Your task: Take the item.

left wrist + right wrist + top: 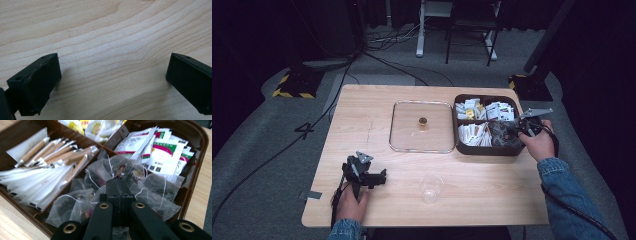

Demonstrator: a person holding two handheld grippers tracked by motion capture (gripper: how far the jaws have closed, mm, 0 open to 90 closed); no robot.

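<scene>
Left gripper [362, 172] rests on the bench [377, 145], fingers spread. Right gripper [120, 187], fingers pressed together, sits among mesh tea bags [100, 173] in the brown box [460, 145].

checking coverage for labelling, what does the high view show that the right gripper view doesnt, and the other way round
The high view alone takes in the glass lid with its knob, the clear cup and the left hand-held gripper resting on the table.

The right gripper view alone makes out the mesh tea bags, the brown stick packets, and the right hand-held gripper with its jaws together among the bags; whether it grips one is unclear.

Both show the brown divided box and the wooden table.
</scene>
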